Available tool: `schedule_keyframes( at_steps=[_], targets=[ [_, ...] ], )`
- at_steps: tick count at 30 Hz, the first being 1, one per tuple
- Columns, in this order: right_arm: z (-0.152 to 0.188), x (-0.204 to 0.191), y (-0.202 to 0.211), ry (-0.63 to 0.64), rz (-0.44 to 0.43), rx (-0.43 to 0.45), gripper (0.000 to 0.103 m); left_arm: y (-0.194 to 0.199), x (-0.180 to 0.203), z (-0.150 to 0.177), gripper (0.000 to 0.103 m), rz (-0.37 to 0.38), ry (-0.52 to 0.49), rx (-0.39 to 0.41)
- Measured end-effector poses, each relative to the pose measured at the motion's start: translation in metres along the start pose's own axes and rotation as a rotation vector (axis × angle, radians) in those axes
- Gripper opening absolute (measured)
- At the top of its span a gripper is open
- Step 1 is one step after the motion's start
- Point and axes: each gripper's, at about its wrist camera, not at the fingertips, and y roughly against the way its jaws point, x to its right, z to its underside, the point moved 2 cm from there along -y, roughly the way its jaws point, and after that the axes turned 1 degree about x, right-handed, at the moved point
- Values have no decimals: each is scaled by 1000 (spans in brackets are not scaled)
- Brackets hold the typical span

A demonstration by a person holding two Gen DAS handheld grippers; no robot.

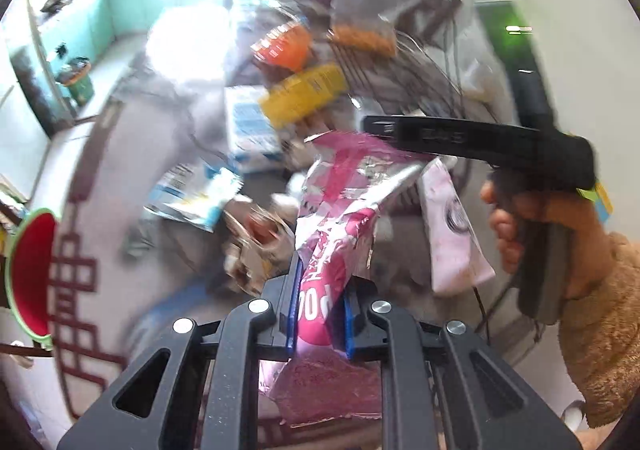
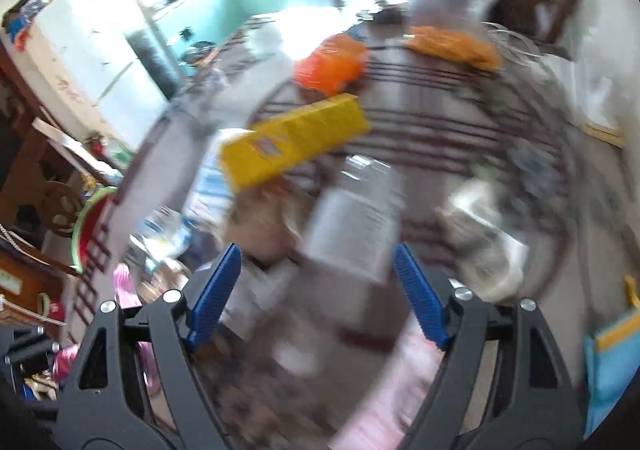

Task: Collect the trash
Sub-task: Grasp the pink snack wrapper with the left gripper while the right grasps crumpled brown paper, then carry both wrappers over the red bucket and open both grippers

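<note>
Two claws are seen over a littered bench (image 2: 440,138) with a striped cloth: the left claw (image 1: 319,308) is clamped on a pink foil wrapper (image 1: 340,210), which is held between its blue pads (image 1: 294,302). The right claw (image 2: 318,294) is spread wide with nothing gripped, above a blurred white packet (image 2: 356,226). A yellow box (image 2: 292,138) and an orange wrapper (image 2: 330,64) are left lying farther back on the bench.
</note>
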Motion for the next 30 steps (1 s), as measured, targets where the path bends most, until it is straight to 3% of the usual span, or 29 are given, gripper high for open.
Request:
schedule_keyframes(
  at_steps=[10,11,12,14,18,30],
  targets=[
    [-14,-37,-59,70,-9,-134,74,31,-54,16,14,-91,125,68],
    [-14,-42,-62,104,21,-133,69,33,-58,15,14,-99,136,77],
    [-9,-47,-66,138,42,-151,55,33,-62,16,14,-105,142,83],
    [-4,-52,-76,157,38,-199,50,35,-71,14,14,-120,161,97],
    [-8,-48,-68,129,33,-166,39,44,-86,20,14,-140,183,109],
    [-12,-55,28,17,-33,40,39,61,-123,7,14,-189,210,157]
  ],
)
